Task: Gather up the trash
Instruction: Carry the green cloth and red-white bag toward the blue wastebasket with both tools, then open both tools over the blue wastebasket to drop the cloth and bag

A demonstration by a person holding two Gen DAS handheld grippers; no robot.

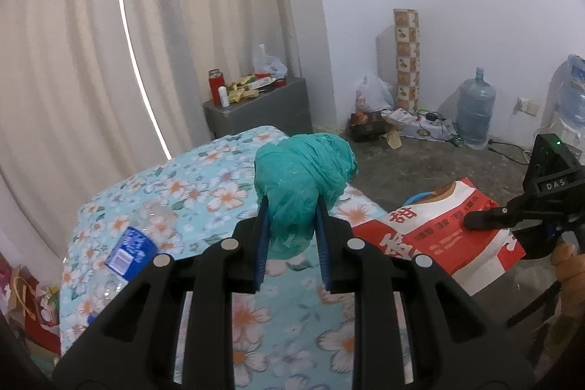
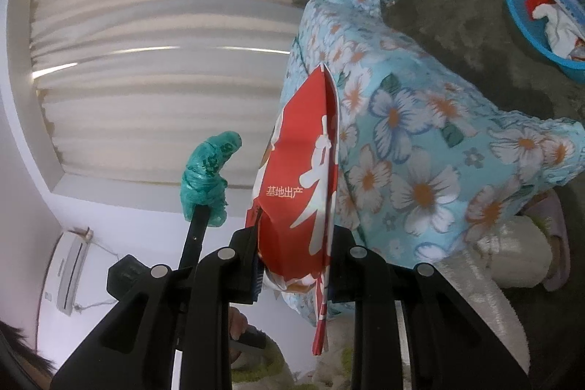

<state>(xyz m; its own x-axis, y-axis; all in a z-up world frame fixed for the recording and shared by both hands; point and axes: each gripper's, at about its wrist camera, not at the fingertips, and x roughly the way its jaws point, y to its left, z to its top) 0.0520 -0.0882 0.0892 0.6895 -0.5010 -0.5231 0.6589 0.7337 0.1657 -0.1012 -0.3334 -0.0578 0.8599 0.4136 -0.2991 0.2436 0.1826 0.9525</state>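
My left gripper (image 1: 291, 212) is shut on a crumpled green plastic bag (image 1: 303, 178) and holds it above the floral bed cover (image 1: 204, 192). The bag also shows in the right wrist view (image 2: 206, 176), on the left gripper's tip. My right gripper (image 2: 292, 243) is shut on a red and white snack bag (image 2: 303, 163); it also shows in the left wrist view (image 1: 442, 229) at the right, beside the bed. A crushed clear water bottle with a blue label (image 1: 133, 243) lies on the bed at the left. A blue basket (image 2: 526, 2) with trash in it stands on the floor.
A grey nightstand (image 1: 256, 108) with a red flask and wrappers stands by the cream curtain (image 1: 109, 42). Water jugs (image 1: 475, 112), a white bag and boxes sit along the far wall. The floor (image 1: 420, 163) is bare concrete.
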